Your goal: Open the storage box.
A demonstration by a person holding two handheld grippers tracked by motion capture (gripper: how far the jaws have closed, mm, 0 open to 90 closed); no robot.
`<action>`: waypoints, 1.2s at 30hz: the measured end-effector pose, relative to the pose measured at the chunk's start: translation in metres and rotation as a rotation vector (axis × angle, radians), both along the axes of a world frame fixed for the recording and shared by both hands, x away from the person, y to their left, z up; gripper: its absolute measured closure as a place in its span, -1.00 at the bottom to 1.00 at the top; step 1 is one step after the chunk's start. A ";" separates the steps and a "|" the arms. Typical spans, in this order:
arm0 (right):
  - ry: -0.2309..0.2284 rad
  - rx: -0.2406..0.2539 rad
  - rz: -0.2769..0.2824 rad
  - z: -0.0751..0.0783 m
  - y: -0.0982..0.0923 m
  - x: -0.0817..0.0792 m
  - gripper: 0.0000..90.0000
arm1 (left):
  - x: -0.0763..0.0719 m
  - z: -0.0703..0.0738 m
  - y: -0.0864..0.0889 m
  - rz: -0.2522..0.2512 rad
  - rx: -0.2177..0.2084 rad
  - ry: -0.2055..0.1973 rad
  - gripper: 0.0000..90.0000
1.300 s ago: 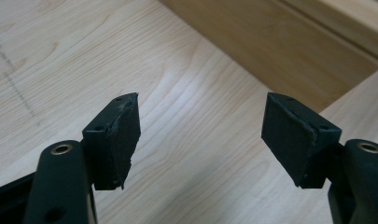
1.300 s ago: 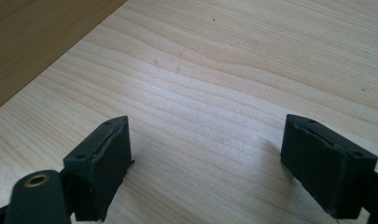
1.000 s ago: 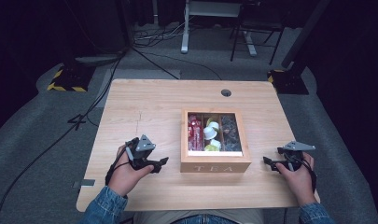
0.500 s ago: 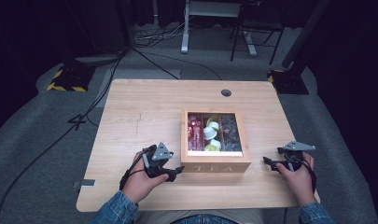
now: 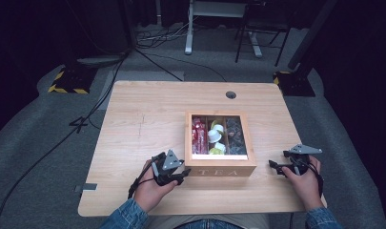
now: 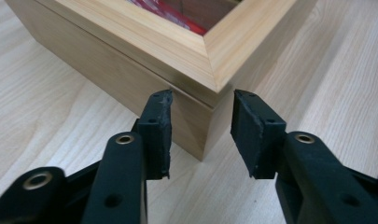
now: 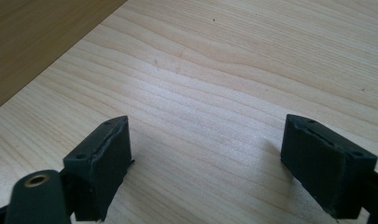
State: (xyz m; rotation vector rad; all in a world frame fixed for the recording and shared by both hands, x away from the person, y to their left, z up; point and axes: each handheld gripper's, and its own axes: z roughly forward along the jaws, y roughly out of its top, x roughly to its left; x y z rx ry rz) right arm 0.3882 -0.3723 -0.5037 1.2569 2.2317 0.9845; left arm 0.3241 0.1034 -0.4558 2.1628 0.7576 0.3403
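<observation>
My left hand-held gripper (image 5: 181, 175) sits at the near left corner of the wooden tea box (image 5: 219, 167), and its jaws have just been closing. In the left gripper view the two black pads (image 6: 161, 135) straddle that corner (image 6: 210, 112): the left pad reaches up to the seam under the lid on the front face, while the right pad stands a little clear of the side wall, with a gap of desk visible between them. So the jaws are partly closed around the corner but not yet clamped on it; I cannot tell whether the left pad actually touches the wood. My right hand-held gripper (image 5: 276, 168) rests on the desk (image 5: 143, 119) to the right of the box, apart from it, with its jaws spread wide and nothing but bare wood grain between the pads (image 7: 102, 163). The box stands near the front middle of the desk, its glazed lid down, showing three compartments: red packets (image 5: 198, 136) on the left, white and yellow pods (image 5: 215, 138) in the middle, dark items (image 5: 235, 136) on the right. The front face carries the word "TEA" in spaced capitals.
</observation>
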 end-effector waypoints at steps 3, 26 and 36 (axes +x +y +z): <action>0.000 0.000 0.000 0.000 0.000 0.000 -0.64 | -0.001 0.002 0.002 0.003 -0.019 -0.011 0.37; -0.004 0.002 0.012 0.000 0.001 -0.003 -0.55 | -0.008 0.004 0.001 -0.016 0.051 -0.068 0.58; -0.023 0.038 0.063 0.009 0.007 -0.012 -0.46 | -0.008 0.006 0.002 -0.014 0.034 -0.061 0.64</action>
